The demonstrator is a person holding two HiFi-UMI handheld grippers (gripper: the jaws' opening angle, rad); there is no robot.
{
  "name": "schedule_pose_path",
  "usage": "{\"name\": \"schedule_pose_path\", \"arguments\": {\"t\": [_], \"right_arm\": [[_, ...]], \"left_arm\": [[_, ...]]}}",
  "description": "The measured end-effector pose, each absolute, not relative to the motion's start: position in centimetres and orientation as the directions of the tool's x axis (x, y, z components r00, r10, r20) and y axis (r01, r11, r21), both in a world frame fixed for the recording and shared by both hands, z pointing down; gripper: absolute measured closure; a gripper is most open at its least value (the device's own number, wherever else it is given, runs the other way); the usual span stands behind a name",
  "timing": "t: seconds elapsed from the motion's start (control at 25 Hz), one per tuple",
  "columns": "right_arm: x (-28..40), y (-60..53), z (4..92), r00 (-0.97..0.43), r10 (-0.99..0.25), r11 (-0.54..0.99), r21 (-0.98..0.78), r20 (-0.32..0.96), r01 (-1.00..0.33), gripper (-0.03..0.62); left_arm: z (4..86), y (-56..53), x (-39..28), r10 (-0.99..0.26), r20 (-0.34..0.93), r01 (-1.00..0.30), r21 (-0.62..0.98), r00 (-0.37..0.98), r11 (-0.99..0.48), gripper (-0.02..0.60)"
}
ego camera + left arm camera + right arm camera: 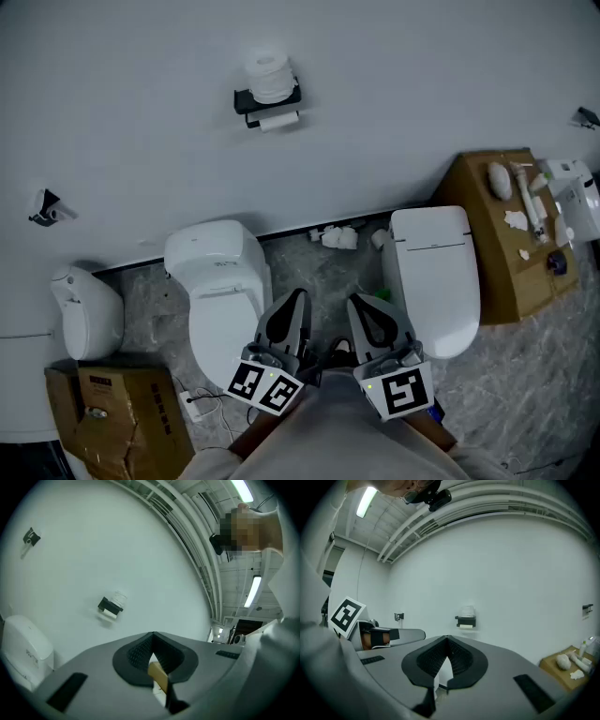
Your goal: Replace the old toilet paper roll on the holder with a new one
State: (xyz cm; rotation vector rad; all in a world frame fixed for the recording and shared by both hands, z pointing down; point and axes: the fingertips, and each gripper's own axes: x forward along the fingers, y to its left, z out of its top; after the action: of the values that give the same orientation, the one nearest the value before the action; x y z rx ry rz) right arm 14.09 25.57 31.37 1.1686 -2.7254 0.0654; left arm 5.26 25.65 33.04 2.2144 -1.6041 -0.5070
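Distance is the first source of trouble. Both grippers sit low and close to the person's body, well apart from the black wall-mounted toilet paper holder (267,99), with a white lidded toilet (220,281) and a second white toilet (436,272) on the floor between. The left gripper (298,300) has its jaws pressed together with nothing between them, and the right gripper (360,304) is likewise closed and empty. Neither can take anything until its jaws part, and reaching the wall closed would only knock things.

The slim white paper roll (278,120) lying crosswise under the holder looks like the old one, still in place. A fuller white roll (269,75) stands upright on the holder's top shelf and is probably the replacement. That stacking is the main risk: pulling the slim roll out could jolt the shelf and tip the fuller roll, which would likely drop toward the marbled grey floor (328,272) or the white lidded toilet. Taking the upper roll first has its own hazard, since soft paper squeezed hard deforms, while a light pinch may let it slip. How the slim roll is retained cannot be told from this far off, so a pull in the wrong direction might jam it or strain the mount. Crumpled white paper (339,236) by the wall could also foul a step forward.
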Motion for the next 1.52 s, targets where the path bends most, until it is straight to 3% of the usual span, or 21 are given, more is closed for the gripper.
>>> {"name": "schedule_pose_path", "arguments": {"t": [0.68,1.52], "right_arm": [[16.6,25.0,31.6,-0.679,-0.726,0.678,-0.048,0.110,-0.733,0.577],[13.8,19.2,31.9,-0.692,-0.707,0.694,-0.041,0.143,-0.718,0.576]], "left_arm": [[32.9,25.6,7.8,-0.948,-0.059,-0.821,0.485,0.312,-0.301,0.577],[33.3,19.9,5.3,-0.951,-0.059,-0.777,0.563,0.303,-0.282,0.577]]}}
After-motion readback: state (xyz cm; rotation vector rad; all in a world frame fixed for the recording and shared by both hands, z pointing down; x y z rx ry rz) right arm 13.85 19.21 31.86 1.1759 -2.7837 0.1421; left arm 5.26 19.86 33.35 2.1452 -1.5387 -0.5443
